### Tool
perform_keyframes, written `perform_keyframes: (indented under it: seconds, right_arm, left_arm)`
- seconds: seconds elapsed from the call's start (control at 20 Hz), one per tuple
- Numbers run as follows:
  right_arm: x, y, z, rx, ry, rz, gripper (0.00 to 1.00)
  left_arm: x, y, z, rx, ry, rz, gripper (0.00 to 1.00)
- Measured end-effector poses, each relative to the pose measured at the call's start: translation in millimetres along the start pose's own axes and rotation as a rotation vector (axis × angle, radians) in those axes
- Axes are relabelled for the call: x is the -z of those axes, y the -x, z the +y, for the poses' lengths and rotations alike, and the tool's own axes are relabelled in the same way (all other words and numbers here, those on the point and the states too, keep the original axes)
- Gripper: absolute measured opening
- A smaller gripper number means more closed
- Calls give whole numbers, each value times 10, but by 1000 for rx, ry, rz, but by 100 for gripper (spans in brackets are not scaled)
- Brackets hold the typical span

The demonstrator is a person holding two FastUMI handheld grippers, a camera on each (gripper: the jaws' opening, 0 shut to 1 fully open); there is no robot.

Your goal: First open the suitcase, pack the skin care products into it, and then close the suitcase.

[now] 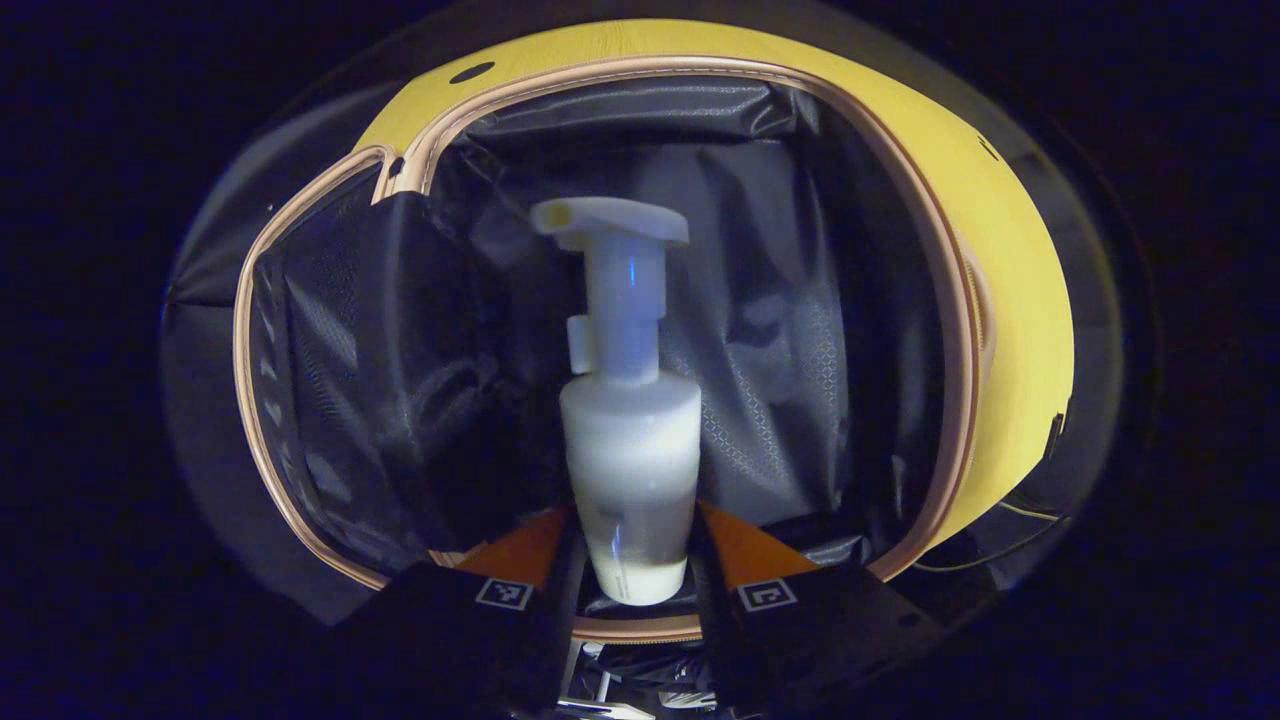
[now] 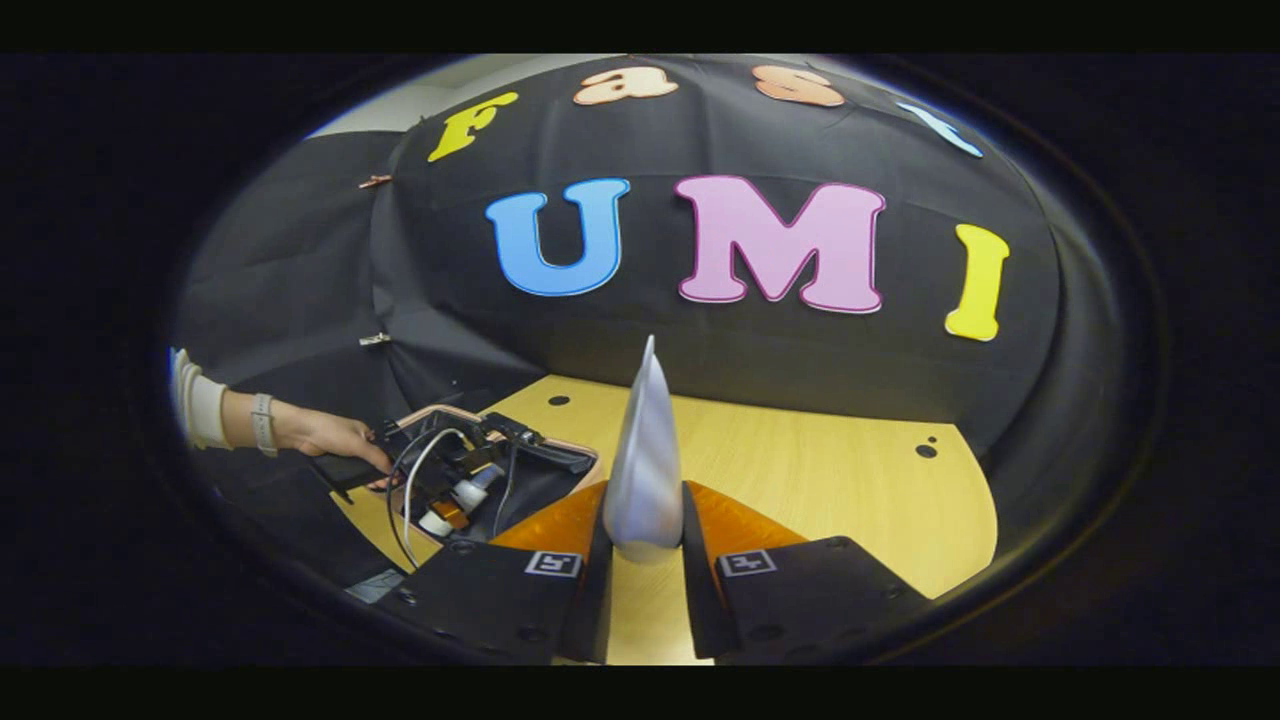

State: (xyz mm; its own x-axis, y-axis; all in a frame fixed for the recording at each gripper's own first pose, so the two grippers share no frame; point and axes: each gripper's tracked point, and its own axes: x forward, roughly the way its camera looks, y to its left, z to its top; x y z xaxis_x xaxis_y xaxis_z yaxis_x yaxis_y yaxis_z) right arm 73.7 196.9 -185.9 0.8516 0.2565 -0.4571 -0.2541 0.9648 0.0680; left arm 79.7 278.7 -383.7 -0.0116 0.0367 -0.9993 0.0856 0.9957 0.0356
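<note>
left gripper view looks down into the open yellow suitcase (image 1: 1010, 300) with its dark, crinkled fabric lining (image 1: 780, 330), and the left gripper (image 1: 637, 575) has its two fingers pressed against the base of one white plastic pump bottle (image 1: 630, 440), holding it firmly. the bottle's long axis runs straight ahead along the fingers, base at the gripper and pump head pointing away, so the whole bottle hangs directly over the lined compartment, inside the pale zip rim. that is the relation the coming move seems to turn on: the compartment lies straight ahead of and below the held bottle, so lowering and letting go would likely be enough. whether the bottle already touches the lining cannot be told. right gripper view shows the right gripper (image 2: 643, 545) closed on one silvery tapered tube (image 2: 645, 460), broad end between the fingers and thin crimped end standing up and away, over the light wooden tabletop (image 2: 850, 480). off to its left, well apart, a person's hand (image 2: 335, 440) holds the other gripper above the suitcase, so the left gripper is clearly the nearer one to the case. counted: one suitcase, one pump bottle, one tube, two grippers, each carrying one product.
</note>
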Motion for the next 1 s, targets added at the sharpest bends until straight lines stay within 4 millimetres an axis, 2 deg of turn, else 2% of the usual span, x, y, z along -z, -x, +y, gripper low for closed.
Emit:
perform_keyframes:
  seconds: [0.05, 0.1, 0.15, 0.3, 0.35, 0.45, 0.55, 0.6, 0.65, 0.75, 0.85, 1.0]
  right_arm:
    - [21, -13, 5, 5, 12, 6, 35]
    - [49, -29, 19, 8, 23, 14, 35]
    - [80, -51, 59, 5, 28, 19, 35]
    - [107, -125, 234, -22, 25, 36, 35]
    - [122, -163, 309, -36, 26, 46, 35]
    - [187, -266, 483, -69, 26, 82, 35]
    - [227, -395, 680, -115, 20, 119, 35]
    - [264, -457, 781, -142, 2, 145, 35]
    - [313, -535, 892, -168, -24, 178, 35]
    - [422, -698, 1124, -229, -82, 253, 35]
    - [522, -877, 1377, -275, -138, 328, 35]
    - [743, -1191, 1711, -326, -257, 463, 35]
  left_arm:
    - [-14, -40, 32, 2, -1, -9, 56]
    - [-14, -47, 74, 4, -4, -17, 61]
    - [-25, -34, 97, -2, -11, -29, 63]
    - [-54, 91, 173, -36, -51, -83, 64]
    - [-55, 146, 155, -37, -53, -105, 68]
    - [-139, 289, 149, -44, -58, -202, 73]
    - [-286, 502, 186, -57, -74, -362, 86]
    - [-311, 632, 217, -65, -79, -424, 96]
    - [-329, 771, 257, -74, -84, -485, 98]
    - [-292, 1081, 308, -81, -73, -582, 98]
    - [-157, 1288, 368, -63, -32, -642, 99]
    - [93, 1464, 670, -57, 52, -708, 99]
